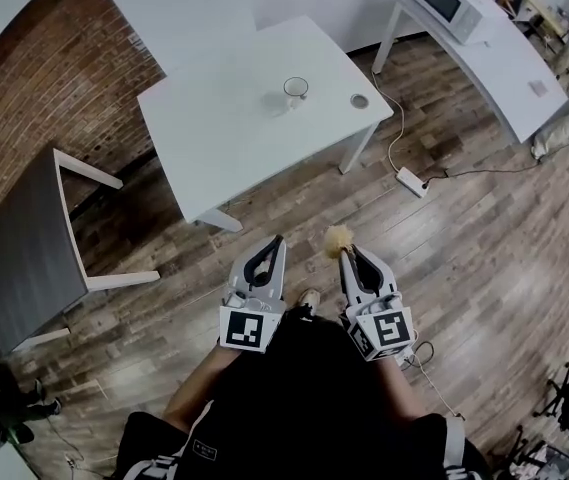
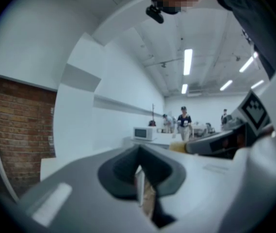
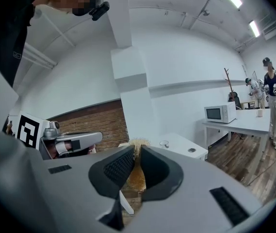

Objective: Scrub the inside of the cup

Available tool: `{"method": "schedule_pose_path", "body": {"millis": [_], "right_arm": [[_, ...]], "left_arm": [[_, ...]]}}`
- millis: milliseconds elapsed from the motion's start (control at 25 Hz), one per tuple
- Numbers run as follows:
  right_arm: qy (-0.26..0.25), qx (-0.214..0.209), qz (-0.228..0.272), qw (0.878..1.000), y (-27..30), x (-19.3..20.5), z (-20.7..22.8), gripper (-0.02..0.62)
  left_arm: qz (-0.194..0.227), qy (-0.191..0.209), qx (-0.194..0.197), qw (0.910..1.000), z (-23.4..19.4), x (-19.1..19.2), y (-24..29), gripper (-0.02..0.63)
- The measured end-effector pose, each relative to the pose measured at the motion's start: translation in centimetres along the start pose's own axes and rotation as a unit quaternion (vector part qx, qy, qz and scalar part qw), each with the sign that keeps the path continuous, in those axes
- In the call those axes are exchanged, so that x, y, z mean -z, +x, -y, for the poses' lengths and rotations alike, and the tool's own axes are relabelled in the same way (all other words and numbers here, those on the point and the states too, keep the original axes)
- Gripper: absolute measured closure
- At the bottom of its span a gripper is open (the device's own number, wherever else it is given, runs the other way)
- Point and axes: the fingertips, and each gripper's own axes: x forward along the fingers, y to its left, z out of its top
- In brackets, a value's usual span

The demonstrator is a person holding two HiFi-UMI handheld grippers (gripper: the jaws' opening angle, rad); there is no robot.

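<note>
Left hand-held gripper (image 1: 275, 244) (image 2: 140, 181): grey moulded shell with dark ribbed pads. The jaws are pressed fully together and nothing lies between them.

Right hand-held gripper (image 1: 350, 255) (image 3: 137, 161): same build. The jaws are clamped on a straw-coloured fibrous scrubber (image 1: 339, 236) (image 3: 138, 171). Its frayed, bristly tuft stands out beyond the jaw tips.

Both are carried low in front of the person's body, side by side but apart, over a brown wood-plank floor (image 1: 484, 268).

The task item is a clear glass cup (image 1: 295, 90) (image 3: 164, 142), cylindrical and upright. It stands on a smooth white square tabletop (image 1: 224, 118), well apart from both grippers at their 12 o'clock. It sits toward the far right part of the surface, clear of every edge. A small grey round disc (image 1: 360, 100) lies flat at the cup's 3 o'clock, near the right corner.

Edges and room: open floor separates the person from the near edge of the white tabletop. A dark grey flat-topped table with white legs (image 1: 24, 248) stands at the grippers' 9 o'clock. A red-brown brick wall (image 1: 54, 78) lies at 10 o'clock. A white power strip with its cable (image 1: 411, 180) lies on the floor at 1 o'clock, beside the table leg. A second long white tabletop (image 1: 524, 78) at 2 o'clock carries a white box-shaped microwave (image 1: 446, 0).
</note>
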Motion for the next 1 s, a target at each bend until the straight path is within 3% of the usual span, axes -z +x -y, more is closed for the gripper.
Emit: {"method": "schedule_pose_path", "body": {"millis": [360, 600, 800, 1000], "right_arm": [[-0.008, 0.002, -0.006, 1.000, 6.0, -1.3, 1.7, 0.561], [-0.016, 0.024, -0.006, 1.000, 12.5, -4.1, 3.4, 0.561], [0.000, 0.050, -0.004, 0.999, 17.5, -5.6, 4.6, 0.561], [0.003, 0.051, -0.019, 0.999, 21.6, -6.0, 5.3, 0.561]], "left_arm": [[-0.017, -0.010, -0.003, 0.9998, -4.6, 2.0, 5.3, 0.603], [-0.002, 0.011, 0.025, 0.9996, -9.7, 0.9, 11.5, 0.603], [-0.020, 0.034, 0.052, 0.9978, -13.7, 1.8, 15.6, 0.603], [-0.043, 0.019, 0.064, 0.9968, -16.7, 3.6, 18.3, 0.603]]}}
